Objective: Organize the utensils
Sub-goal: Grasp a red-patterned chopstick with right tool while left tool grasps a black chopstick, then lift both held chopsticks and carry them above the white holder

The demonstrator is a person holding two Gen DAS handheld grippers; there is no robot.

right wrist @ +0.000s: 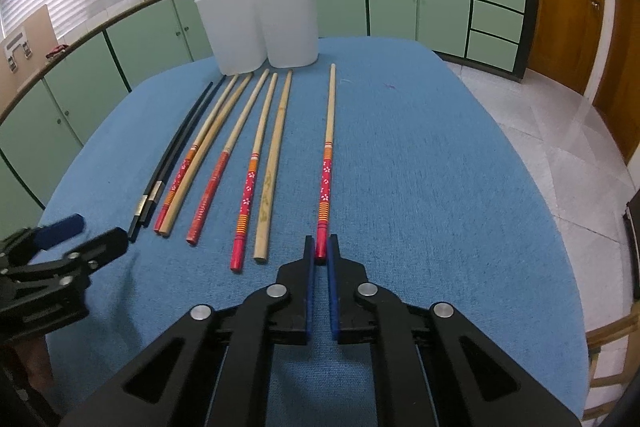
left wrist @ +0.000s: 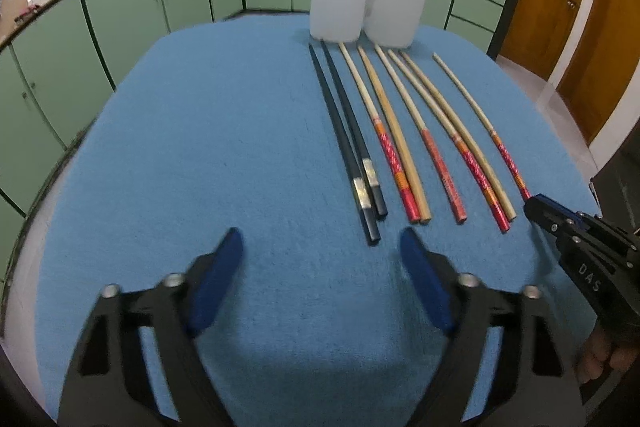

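Right tongs (right wrist: 320, 247) clamp a red-handled chopstick (right wrist: 329, 131) (floral print); left tongs (left wrist: 320, 247) apart, empty.

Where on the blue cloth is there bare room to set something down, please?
The cloth is bare left of the black chopsticks, and right of the chopstick gripped by the right gripper. It is crowded in the chopstick row before the two white holders.

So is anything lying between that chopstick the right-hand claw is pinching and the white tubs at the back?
Nothing visible. The right gripper holds the red-handled chopstick, which lies apart from the others; only bare blue cloth lies between it and the white containers.
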